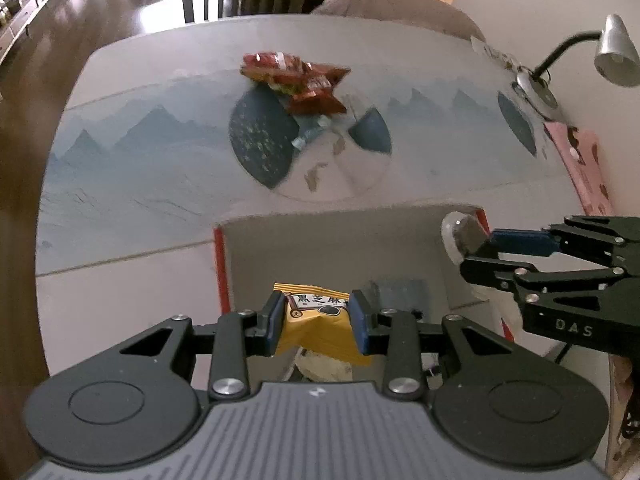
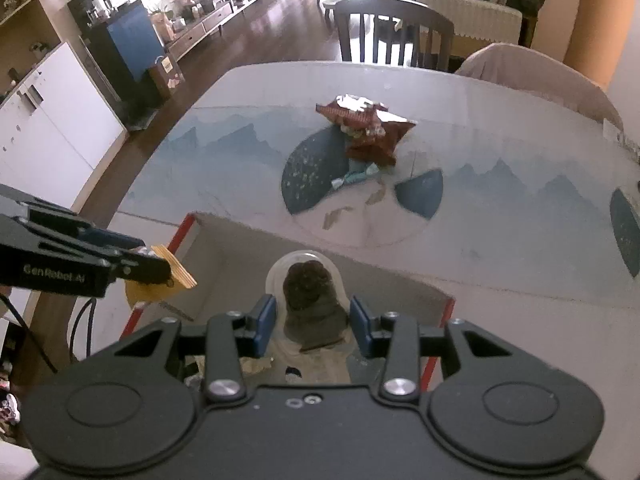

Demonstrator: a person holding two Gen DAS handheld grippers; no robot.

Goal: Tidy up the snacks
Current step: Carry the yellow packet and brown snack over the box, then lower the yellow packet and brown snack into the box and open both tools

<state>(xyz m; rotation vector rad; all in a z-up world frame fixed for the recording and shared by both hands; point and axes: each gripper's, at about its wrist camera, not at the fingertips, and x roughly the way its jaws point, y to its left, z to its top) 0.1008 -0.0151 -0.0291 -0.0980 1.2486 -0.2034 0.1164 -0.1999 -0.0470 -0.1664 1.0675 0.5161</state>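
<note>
My left gripper [image 1: 317, 322] is shut on a yellow snack packet [image 1: 320, 330] and holds it over the open cardboard box [image 1: 344, 236]. My right gripper [image 2: 313, 322] is shut on a clear-wrapped dark pastry [image 2: 310, 296] over the same box [image 2: 384, 280]. Each gripper shows in the other's view: the right one [image 1: 476, 248] at the box's right wall, the left one [image 2: 160, 264] at its left wall. A pile of red snack packets [image 1: 298, 82] lies farther back on the table, with a small teal packet [image 1: 310, 132] in front of it; the pile also shows in the right wrist view [image 2: 366, 130].
The table [image 1: 132, 184] has a blue mountain-print cover. A silver desk lamp [image 1: 612, 54] and a pink packet [image 1: 586, 168] sit at its right edge. Chairs [image 2: 394, 34] stand behind the far edge. More snacks lie inside the box [image 1: 324, 364].
</note>
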